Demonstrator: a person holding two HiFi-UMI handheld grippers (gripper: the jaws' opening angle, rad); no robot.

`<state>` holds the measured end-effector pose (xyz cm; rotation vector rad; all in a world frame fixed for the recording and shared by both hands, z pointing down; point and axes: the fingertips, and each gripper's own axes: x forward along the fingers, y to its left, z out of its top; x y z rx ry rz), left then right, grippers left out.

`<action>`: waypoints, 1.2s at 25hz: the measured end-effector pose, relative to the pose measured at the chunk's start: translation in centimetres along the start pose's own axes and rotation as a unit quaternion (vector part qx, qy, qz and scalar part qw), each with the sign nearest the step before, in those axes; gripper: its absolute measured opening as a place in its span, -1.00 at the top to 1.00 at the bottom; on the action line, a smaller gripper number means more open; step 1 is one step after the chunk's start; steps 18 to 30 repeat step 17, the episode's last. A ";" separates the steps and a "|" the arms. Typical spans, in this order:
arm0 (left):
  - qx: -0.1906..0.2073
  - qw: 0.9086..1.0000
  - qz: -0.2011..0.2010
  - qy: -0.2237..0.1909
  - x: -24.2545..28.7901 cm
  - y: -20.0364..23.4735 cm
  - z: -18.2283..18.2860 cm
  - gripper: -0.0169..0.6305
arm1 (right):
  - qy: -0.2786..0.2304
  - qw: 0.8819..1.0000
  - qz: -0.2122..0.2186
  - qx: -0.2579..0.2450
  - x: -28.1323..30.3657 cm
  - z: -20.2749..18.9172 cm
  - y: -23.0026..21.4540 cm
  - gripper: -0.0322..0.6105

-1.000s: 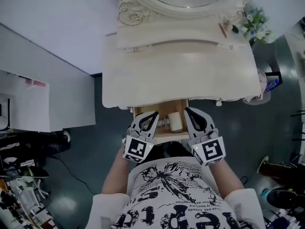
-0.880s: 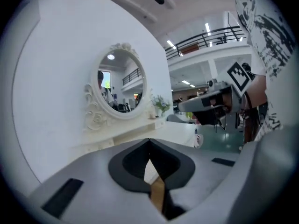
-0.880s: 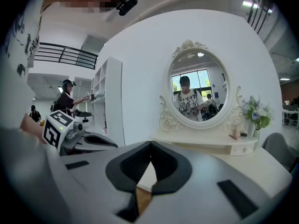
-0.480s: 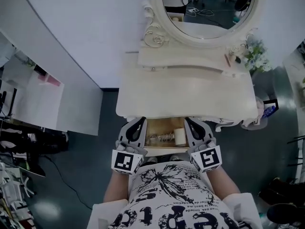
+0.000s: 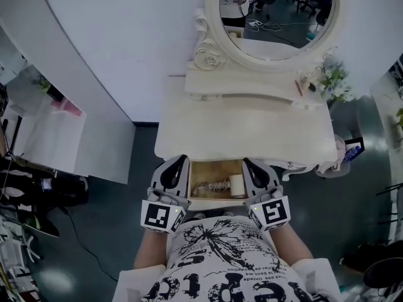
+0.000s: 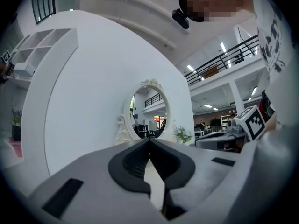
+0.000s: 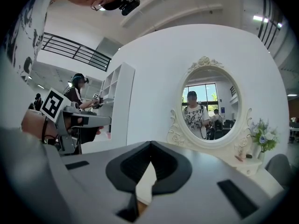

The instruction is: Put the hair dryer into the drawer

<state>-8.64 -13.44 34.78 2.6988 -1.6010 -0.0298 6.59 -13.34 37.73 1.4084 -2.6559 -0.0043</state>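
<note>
Head view:
- White curved wall point(image 5: 113, 49) fills the upper left.
- Dark glossy floor point(image 5: 107, 231) lies below it and runs down the right edge.
- Cream carved dressing table point(image 5: 245, 121) stands at centre, against the wall.
- Oval mirror point(image 5: 277, 11) in an ornate frame sits at top centre.
- Small bunch of flowers point(image 5: 334, 80) is at the table's right rear corner.
- White shelf unit point(image 5: 101, 143) stands at the left.

Left gripper view:
- Upper-level black railing point(image 6: 224, 59) at upper right.
- Ceiling strip lights point(image 6: 223, 46) lit just above it.
</note>
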 end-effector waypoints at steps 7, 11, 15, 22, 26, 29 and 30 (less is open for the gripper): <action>0.003 1.000 0.003 0.014 0.1 0.1 -0.2 0.89 | 0.000 1.000 -0.015 0.009 -0.2 0.3 -0.2 0.85; 0.006 1.000 -0.002 0.018 0.1 0.0 -0.6 0.89 | 0.000 1.000 -0.020 0.014 -0.3 0.0 -0.1 0.85; 0.005 1.000 -0.003 0.018 0.3 0.0 -0.8 0.89 | -0.001 1.000 -0.022 0.017 -0.4 -0.3 -0.1 0.85; 0.005 1.000 -0.003 0.020 0.4 0.0 -0.9 0.89 | 0.000 1.000 -0.022 0.019 -0.4 -0.4 -0.2 0.85; 0.005 1.000 -0.003 0.020 0.4 0.0 -0.9 0.89 | 0.000 1.000 -0.022 0.019 -0.4 -0.4 -0.2 0.85; 0.005 1.000 -0.003 0.020 0.4 0.0 -0.9 0.89 | 0.000 1.000 -0.022 0.019 -0.4 -0.4 -0.2 0.85; 0.005 1.000 -0.003 0.020 0.4 0.0 -0.9 0.89 | 0.000 1.000 -0.022 0.019 -0.4 -0.4 -0.2 0.85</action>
